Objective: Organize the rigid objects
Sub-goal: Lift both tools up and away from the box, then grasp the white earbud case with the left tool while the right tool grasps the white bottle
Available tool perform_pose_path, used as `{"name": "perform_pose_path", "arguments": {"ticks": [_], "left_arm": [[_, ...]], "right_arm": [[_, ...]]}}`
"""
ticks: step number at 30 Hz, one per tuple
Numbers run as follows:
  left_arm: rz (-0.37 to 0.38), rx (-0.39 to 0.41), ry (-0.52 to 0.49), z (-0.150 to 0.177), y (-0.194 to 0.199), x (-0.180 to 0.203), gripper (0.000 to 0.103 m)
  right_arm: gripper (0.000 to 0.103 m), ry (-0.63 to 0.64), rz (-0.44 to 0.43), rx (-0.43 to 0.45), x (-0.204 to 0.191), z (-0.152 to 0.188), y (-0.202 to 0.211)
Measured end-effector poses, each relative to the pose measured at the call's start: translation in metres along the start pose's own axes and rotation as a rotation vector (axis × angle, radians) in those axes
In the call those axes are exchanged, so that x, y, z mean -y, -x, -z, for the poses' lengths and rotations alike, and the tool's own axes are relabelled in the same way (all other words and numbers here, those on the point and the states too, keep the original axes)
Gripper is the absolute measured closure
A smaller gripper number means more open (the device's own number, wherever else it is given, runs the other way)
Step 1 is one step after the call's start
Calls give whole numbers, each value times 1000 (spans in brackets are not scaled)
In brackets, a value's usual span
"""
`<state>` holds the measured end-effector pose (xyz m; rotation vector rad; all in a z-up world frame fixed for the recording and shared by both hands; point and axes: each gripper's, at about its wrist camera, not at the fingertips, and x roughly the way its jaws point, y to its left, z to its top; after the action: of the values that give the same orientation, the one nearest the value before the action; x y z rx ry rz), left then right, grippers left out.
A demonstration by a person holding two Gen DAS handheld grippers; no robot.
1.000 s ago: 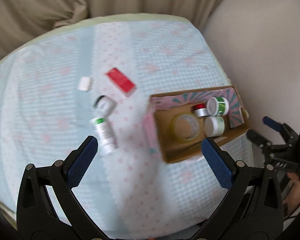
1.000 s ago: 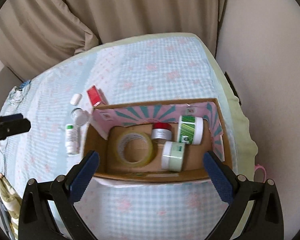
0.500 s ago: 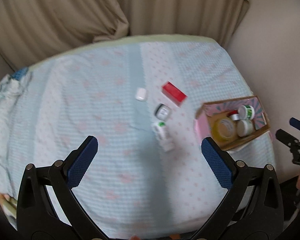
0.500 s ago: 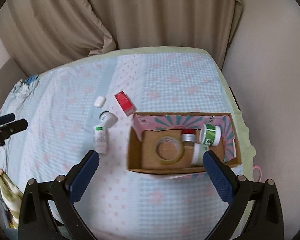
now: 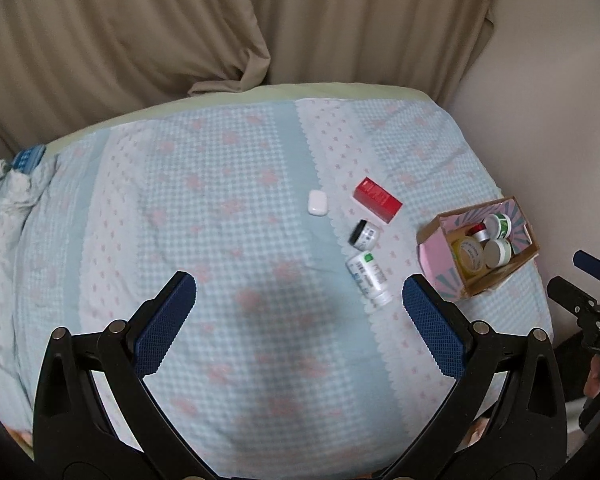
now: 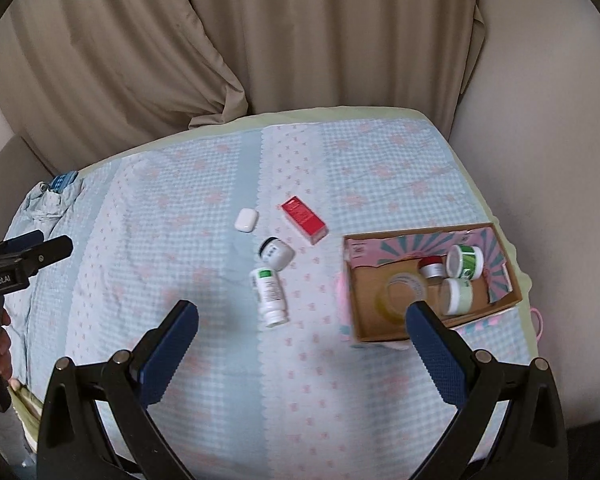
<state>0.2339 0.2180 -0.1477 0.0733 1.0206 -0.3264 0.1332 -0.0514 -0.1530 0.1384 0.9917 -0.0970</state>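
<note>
A cardboard box (image 6: 432,322) (image 5: 496,278) sits at the bed's right side. It holds a yellow tape roll (image 6: 402,290), a red-lidded jar (image 6: 431,267) and two green-and-white jars (image 6: 466,261). Left of it lie a red box (image 6: 304,219) (image 5: 378,199), a white earbud case (image 6: 246,219) (image 5: 317,202), a black-lidded jar (image 6: 276,253) (image 5: 365,235) and a white bottle (image 6: 270,291) (image 5: 369,278) on its side. My left gripper (image 5: 300,316) and right gripper (image 6: 302,344) are open, empty, high above the bed.
The bed has a blue-and-pink checked cover (image 5: 220,240). Beige curtains (image 6: 260,40) hang behind it and a wall (image 6: 540,140) stands at the right. The bedding is bunched up (image 5: 12,184) at the far left corner.
Both grippers have pulled back and up from the bed, so the box and loose objects look smaller and farther away. Nothing on the bed has moved.
</note>
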Motion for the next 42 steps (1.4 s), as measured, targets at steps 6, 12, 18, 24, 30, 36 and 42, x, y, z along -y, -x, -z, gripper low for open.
{"name": "perform_pose_path", "arguments": {"ticks": [6,12,18,24,30,36,42], "left_arm": [[9,-16,-35,-18,-19,-29,0],[11,-53,-65,-36,-53,-40,0],[6,-105,-76,-56,-103,-41,0],[49,-184,-106,-77,-179,-25,0],[82,-245,-122,-94,-258,1,0],[96,-312,-169,-103,-346,35,3],[102,-375,-164,-105,-415,50,8]], "right_arm": [[0,-21,-8,-23,-44,-3,-12],[0,-20,-32,-53,-71,-6,-38],[0,-27,-54,-87,-76,-11,-81],[0,-44,-46,-135,-71,-10,-140],[1,6,1,-163,-66,-3,-190],[1,86,31,-212,-66,1,-239],[7,213,69,-263,-75,12,-281]]}}
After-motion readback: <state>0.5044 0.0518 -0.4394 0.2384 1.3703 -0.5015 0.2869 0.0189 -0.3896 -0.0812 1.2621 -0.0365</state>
